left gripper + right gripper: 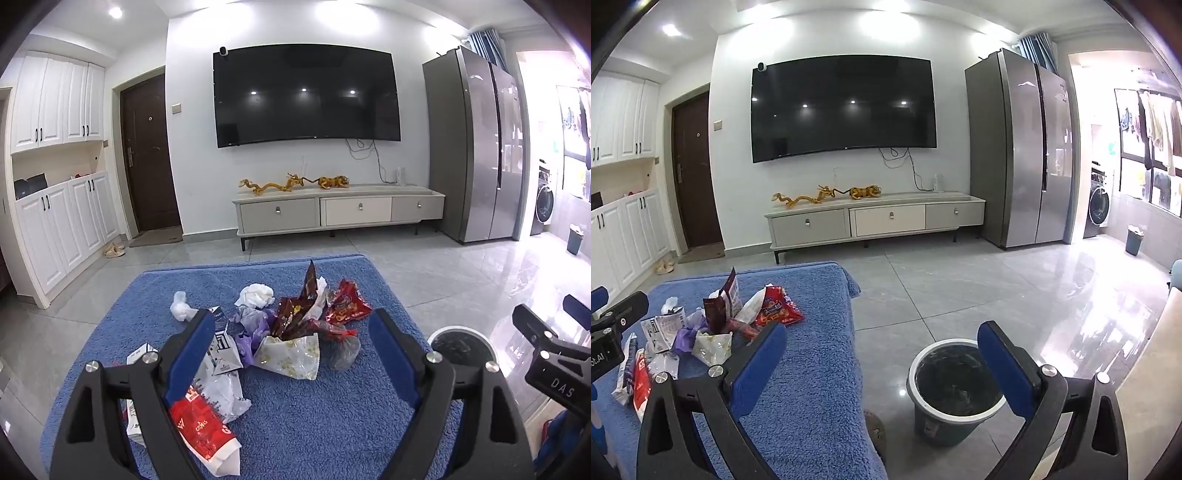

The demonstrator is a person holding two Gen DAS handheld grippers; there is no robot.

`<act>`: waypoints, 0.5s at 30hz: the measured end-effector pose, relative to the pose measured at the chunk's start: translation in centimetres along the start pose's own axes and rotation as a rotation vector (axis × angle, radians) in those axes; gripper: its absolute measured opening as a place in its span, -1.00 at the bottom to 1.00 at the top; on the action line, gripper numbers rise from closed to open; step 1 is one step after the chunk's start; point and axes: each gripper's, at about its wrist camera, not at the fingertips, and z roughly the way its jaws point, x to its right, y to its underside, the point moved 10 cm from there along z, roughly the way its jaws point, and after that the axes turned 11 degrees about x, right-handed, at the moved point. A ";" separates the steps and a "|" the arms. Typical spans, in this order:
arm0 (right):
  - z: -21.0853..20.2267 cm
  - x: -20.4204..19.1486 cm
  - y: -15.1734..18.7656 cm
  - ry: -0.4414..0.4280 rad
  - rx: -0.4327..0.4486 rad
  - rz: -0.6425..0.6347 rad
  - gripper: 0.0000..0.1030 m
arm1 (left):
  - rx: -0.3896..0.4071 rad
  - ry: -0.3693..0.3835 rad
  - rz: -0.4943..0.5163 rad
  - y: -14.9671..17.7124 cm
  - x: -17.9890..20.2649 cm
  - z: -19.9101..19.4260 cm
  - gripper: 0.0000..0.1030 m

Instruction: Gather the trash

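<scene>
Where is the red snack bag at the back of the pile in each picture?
Left wrist view: the red snack bag lies at the far right of the trash pile, middle of the picture.
Right wrist view: the same bag lies left of centre, near the blue blanket's right edge.
Shared landmark: the television.

Two white tissue wads (256, 295) lie among the wrappers. One red snack bag (345, 304) shows upper right of the pile. One lined bin (955, 387) stands lower right.

Black grippers (291, 332), blue-padded jaws, silver screws
</scene>
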 end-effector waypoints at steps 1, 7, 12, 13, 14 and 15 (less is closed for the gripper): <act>0.0 0.1 0.0 0.003 0.000 -0.001 1.00 | 0.004 -0.002 -0.004 0.0 -0.1 0.0 0.65; -0.1 0.4 -0.7 0.016 0.001 -0.009 1.00 | 0.008 0.002 -0.018 -0.1 -0.3 0.0 0.65; 0.2 0.2 -0.3 0.021 0.010 -0.018 1.00 | 0.020 -0.006 -0.017 -0.2 -0.5 -0.1 0.65; 0.2 0.2 -0.3 0.019 0.010 -0.020 1.00 | 0.021 -0.005 -0.016 -0.2 -0.5 -0.1 0.65; 0.2 0.1 -0.2 0.019 0.010 -0.021 1.00 | 0.022 -0.005 -0.017 -0.2 -0.6 -0.2 0.65; 0.2 0.1 -0.1 0.018 0.009 -0.021 1.00 | 0.022 -0.006 -0.016 -0.2 -0.6 -0.2 0.65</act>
